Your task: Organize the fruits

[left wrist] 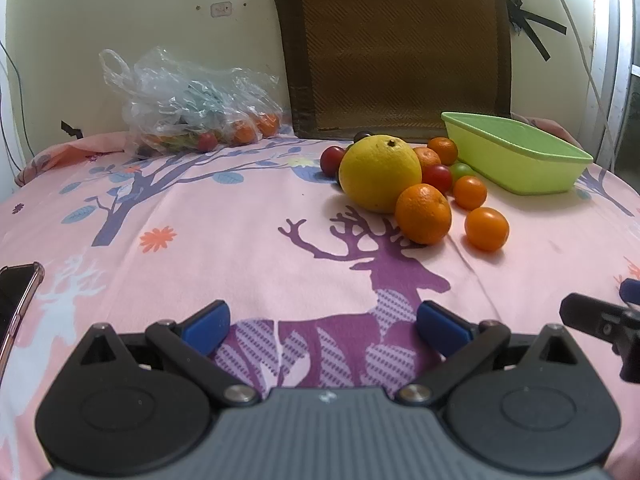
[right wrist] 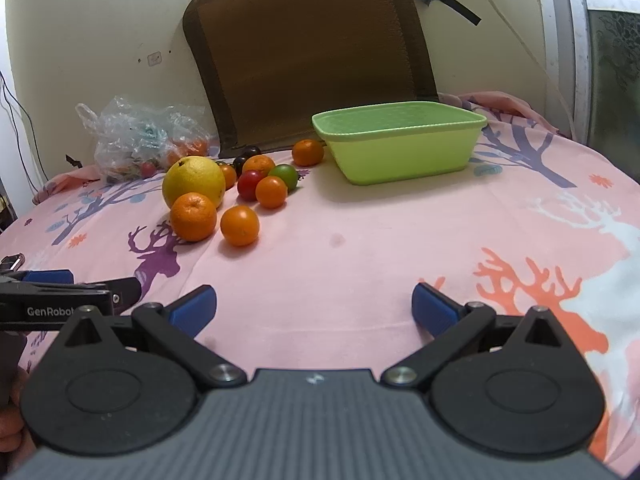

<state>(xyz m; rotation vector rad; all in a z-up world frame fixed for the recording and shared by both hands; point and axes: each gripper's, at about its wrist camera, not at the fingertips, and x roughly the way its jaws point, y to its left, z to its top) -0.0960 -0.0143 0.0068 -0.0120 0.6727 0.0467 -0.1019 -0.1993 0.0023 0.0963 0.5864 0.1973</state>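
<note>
Several fruits: a loose cluster on the pink cloth (right wrist: 360,248), well ahead of both grippers and touched by neither.
Big yellow fruit (left wrist: 380,174): the largest piece, at the cluster's left in the right wrist view, stem end up.
Near orange (left wrist: 423,213): leaning against the front of the yellow fruit.
Lone orange (left wrist: 486,228): just beside the near orange, a little apart, closest of all to the grippers.
Small fruits: a red one (right wrist: 250,185), a green one (right wrist: 285,176) and a dark one (right wrist: 249,153) sit among further small oranges behind the front pair; one orange (right wrist: 307,152) lies just beside the green tub's left corner.
Green tub (right wrist: 404,160): right of the cluster, upright, near the back of the cloth; its inside shows only in part and no fruit is seen in it.
Left gripper (left wrist: 322,322): fingers spread wide, holding nothing, low over the purple deer print; the fruits lie ahead and to its right.
Right gripper (right wrist: 314,307): fingers spread wide, holding nothing, over bare pink cloth; the fruits lie ahead and to its left, the tub nearly straight ahead.
Plastic bag (left wrist: 188,104): clear, crumpled, with more fruit inside, at the back left against the wall.
Brown mat (left wrist: 394,46): leaning upright against the wall behind the fruits.
Phone (left wrist: 16,304): at the left edge of the left wrist view, lying on the cloth.
</note>
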